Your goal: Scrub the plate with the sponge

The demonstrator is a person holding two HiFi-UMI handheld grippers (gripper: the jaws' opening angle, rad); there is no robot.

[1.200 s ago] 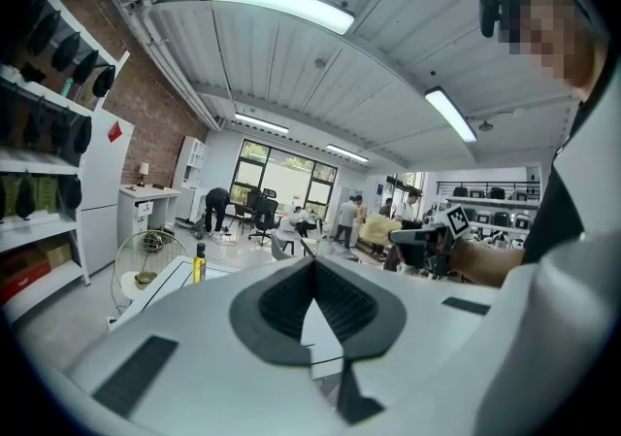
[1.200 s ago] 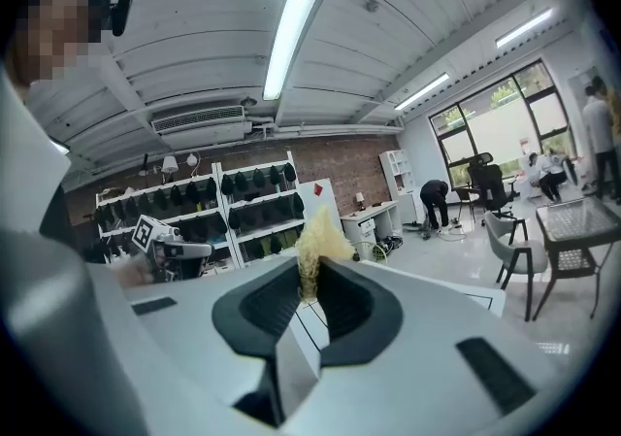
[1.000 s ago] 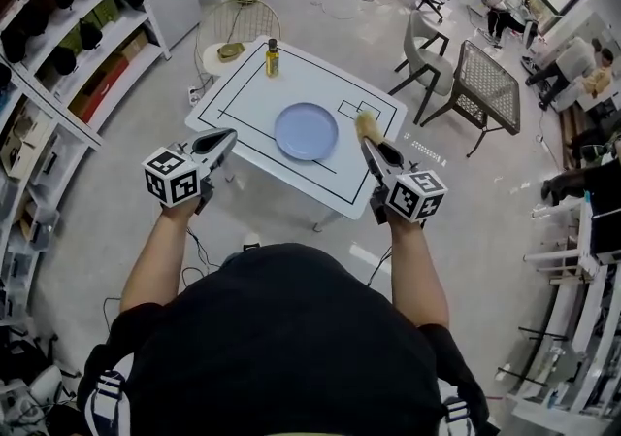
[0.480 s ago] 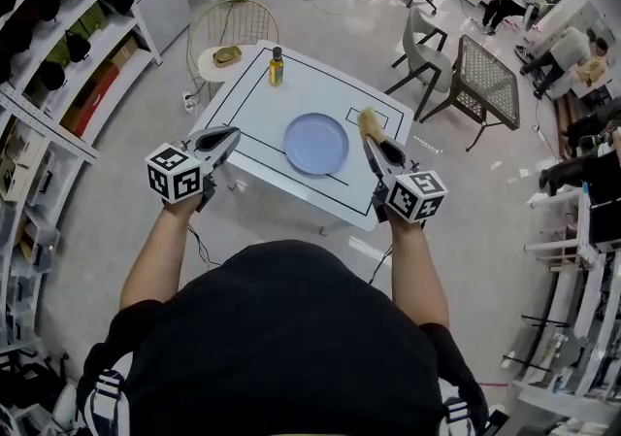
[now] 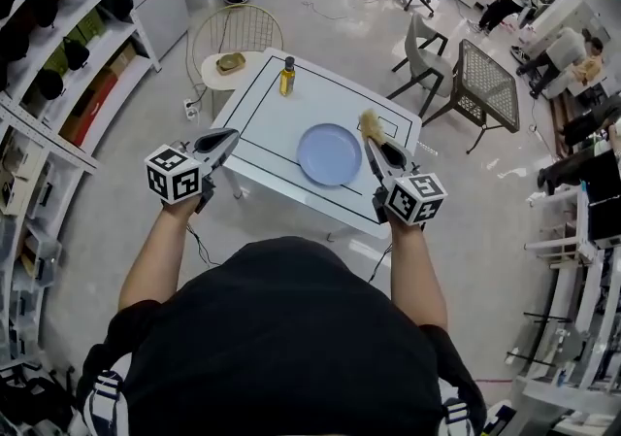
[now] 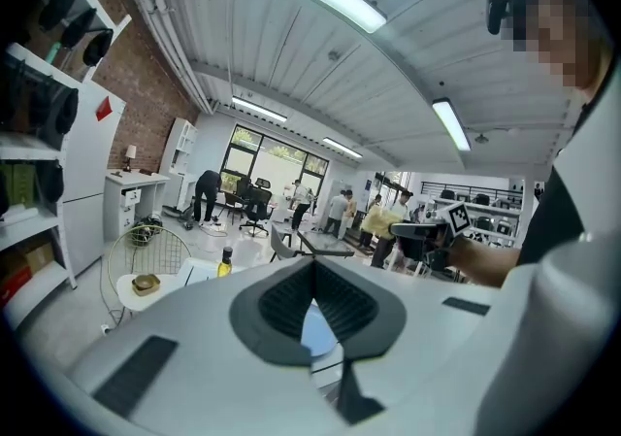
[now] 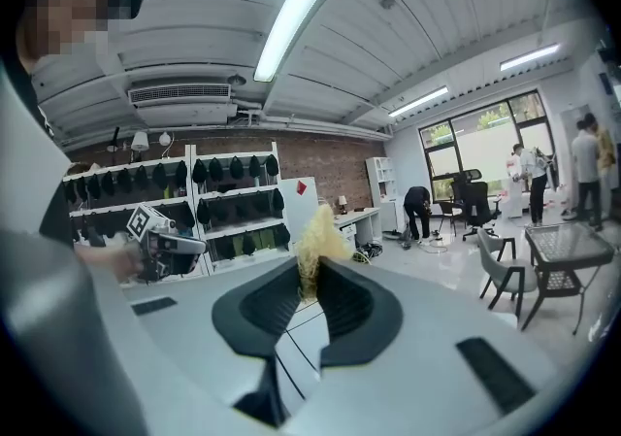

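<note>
A pale blue plate [image 5: 329,154] lies on the white table [image 5: 262,123], right of its middle. My right gripper [image 5: 373,139] hovers over the table's near right side, just right of the plate, shut on a yellow sponge [image 5: 369,120] that sticks out past the tips. In the right gripper view the sponge [image 7: 315,238] stands up between the pads. My left gripper [image 5: 228,140] hangs at the table's near left corner, shut and holding nothing. A sliver of the plate [image 6: 315,327] shows below its closed tips [image 6: 312,267].
An oil bottle [image 5: 287,77] stands at the table's far edge. Beyond the table are a small round stand with a bowl [image 5: 231,62] and a wire chair [image 5: 235,31]. More chairs [image 5: 485,84] stand at the right, shelves [image 5: 58,46] at the left.
The head view has shifted, so the table and plate now sit lower and further right in it. Both grippers keep their pose, and the sponge stays in the right one.
</note>
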